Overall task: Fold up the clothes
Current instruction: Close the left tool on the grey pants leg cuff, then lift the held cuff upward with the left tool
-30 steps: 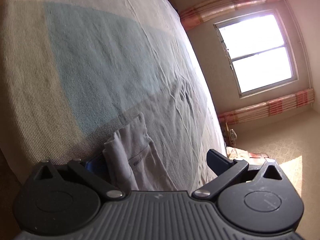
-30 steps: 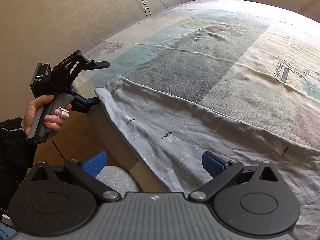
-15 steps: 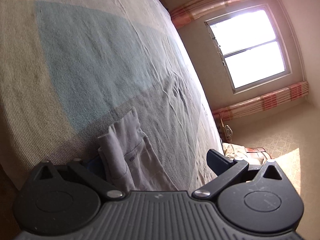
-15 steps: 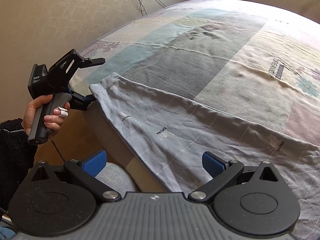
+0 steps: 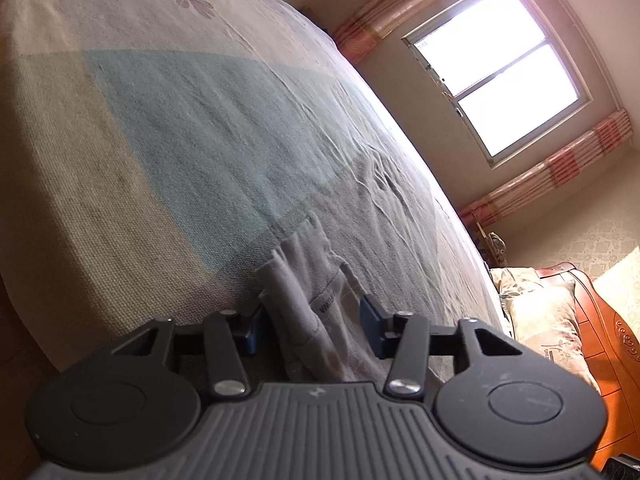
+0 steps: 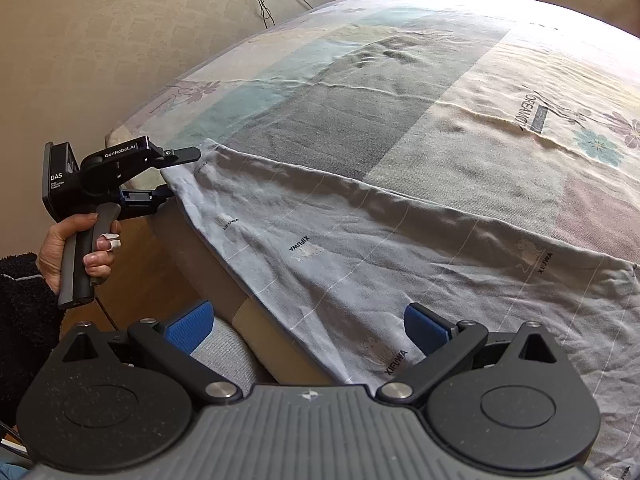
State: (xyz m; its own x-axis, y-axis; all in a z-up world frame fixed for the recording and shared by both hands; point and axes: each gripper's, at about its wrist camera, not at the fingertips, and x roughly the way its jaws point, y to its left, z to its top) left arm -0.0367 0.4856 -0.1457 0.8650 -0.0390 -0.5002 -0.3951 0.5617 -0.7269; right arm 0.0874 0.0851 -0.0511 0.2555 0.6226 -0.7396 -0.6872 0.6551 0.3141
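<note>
Left tool (image 5: 310, 326) was closing on the bunched corner of the pale grey garment (image 6: 360, 248), its pads not yet pressing; right tool (image 6: 308, 330) stood released over the near hem. The garment lay spread along the bed (image 6: 400, 92) edge, corner toward 10 o'clock. Risk, as I judged it: the thin bunch could slip from the narrowing jaws, or the bedsheet get pinched in. Readable: "XIFUWA" on the cloth, "GenRobot.AI" and "DAS" on the left tool, "DREAM" on the sheet

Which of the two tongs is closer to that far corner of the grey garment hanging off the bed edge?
Left. The left tongs are closing around that corner of the grey garment; the right tongs stand open, straddling its near edge.
</note>
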